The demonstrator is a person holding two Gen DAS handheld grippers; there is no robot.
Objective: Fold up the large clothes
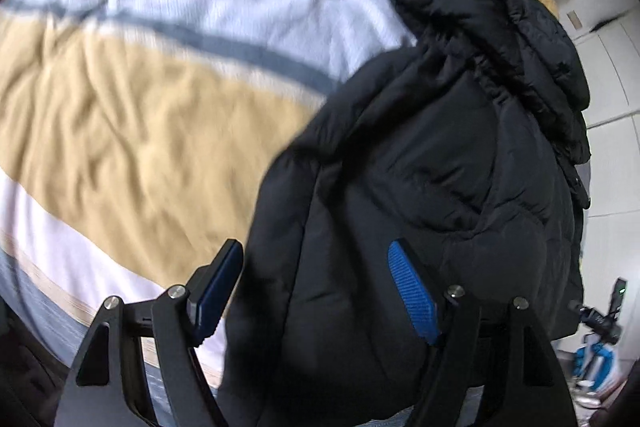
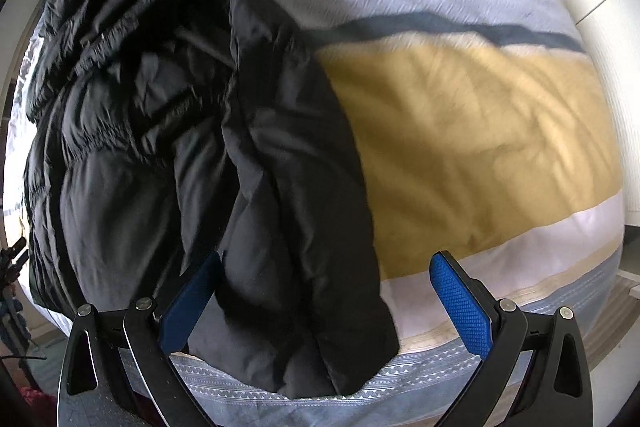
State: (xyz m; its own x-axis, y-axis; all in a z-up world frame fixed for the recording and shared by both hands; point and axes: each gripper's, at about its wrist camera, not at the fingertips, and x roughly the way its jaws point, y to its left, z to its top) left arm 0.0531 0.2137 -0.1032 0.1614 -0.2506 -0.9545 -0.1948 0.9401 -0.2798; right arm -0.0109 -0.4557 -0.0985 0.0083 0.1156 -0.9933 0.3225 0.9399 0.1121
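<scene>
Blue ribbed pads line the two black fingers of the left gripper, which fills the bottom of the left wrist view. Its jaws stand wide apart and grip nothing; the lower part of a black puffer jacket lies beneath and between them, though whether the pads touch the fabric cannot be told.

In the right wrist view, the right gripper also stands wide open with blue textured pads, hanging above the jacket's bottom hem without clamping it.

The jacket is spread lengthwise on a bed, its quilted body bunched in soft folds and its hem near the bed's closest edge. It lies on a striped bedcover with bands of white, mustard yellow, dark grey and pale patterned blue. The mustard band runs out from beside the jacket.

Beyond the bed, at the right edge of the left wrist view, stand white cupboard panels and a blurred black tripod-like stand on the floor.
</scene>
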